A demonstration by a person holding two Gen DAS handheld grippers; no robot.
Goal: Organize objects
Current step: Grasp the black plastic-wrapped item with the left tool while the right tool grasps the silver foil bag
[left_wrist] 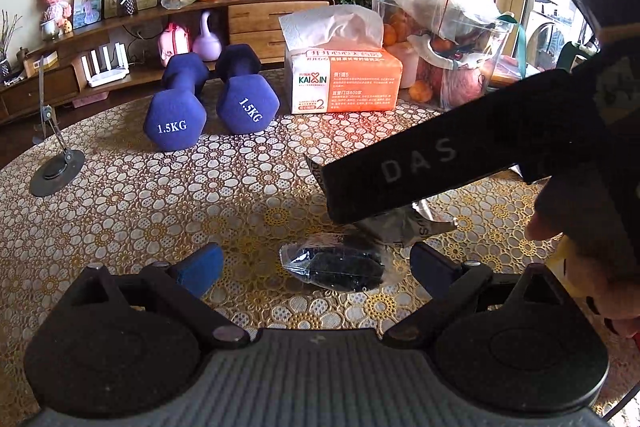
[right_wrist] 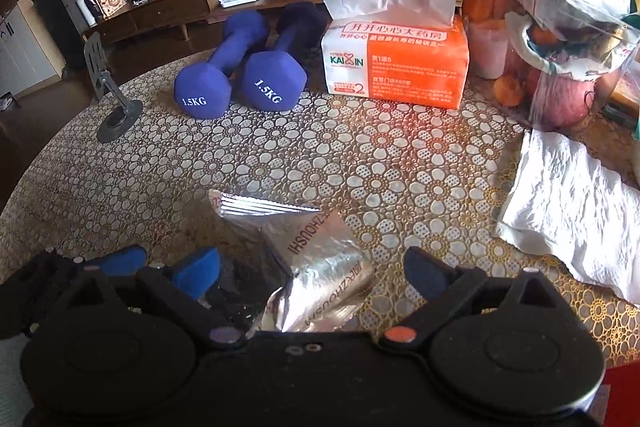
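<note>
Living room setting, round worktop (left_wrist: pixel 140 195) covered with a floral lace-pattern cloth, wooden shelf unit (left_wrist: pixel 256 15) behind.

Left wrist view: left gripper (left_wrist: pixel 316 267) hovers low over the worktop, blue-padded fingers spread wide apart, nothing between them being pinched. Small clear packet with dark contents (left_wrist: pixel 336 267) lies flat on the cloth between the fingers, nearer the right one; contact with either pad not visible. Silver foil pouch (left_wrist: pixel 404 227) lies just behind it, touching or overlapping, mostly hidden under the black body of the right gripper, which crosses from the upper right with a hand (left_wrist: pixel 560 223) on it. Far side: two blue 1.5KG dumbbells (left_wrist: pixel 204 103) side by side, orange-white tissue pack (left_wrist: pixel 344 83) right of them, clear container with fruit and plastic bags (left_wrist: pixel 452 43) further right. Small dark stand with round base (left_wrist: pixel 56 171) at left edge.

Right wrist view: right gripper (right_wrist: pixel 312 275) also spread open, fingers well apart. Silver foil pouch (right_wrist: pixel 308 259) sits crumpled on the worktop between them, printed lettering up, its near end under the camera housing; grip not seen. Dark packet (right_wrist: pixel 236 287) just left of the pouch, by the left finger. Left gripper's blue pad (right_wrist: pixel 116 261) shows at far left. Crumpled white tissue (right_wrist: pixel 568 203) lies at right, apart from the pouch. Dumbbells (right_wrist: pixel 240 83), tissue pack (right_wrist: pixel 396 63), fruit container (right_wrist: pixel 560 75) and stand (right_wrist: pixel 116 115) along the back.
</note>
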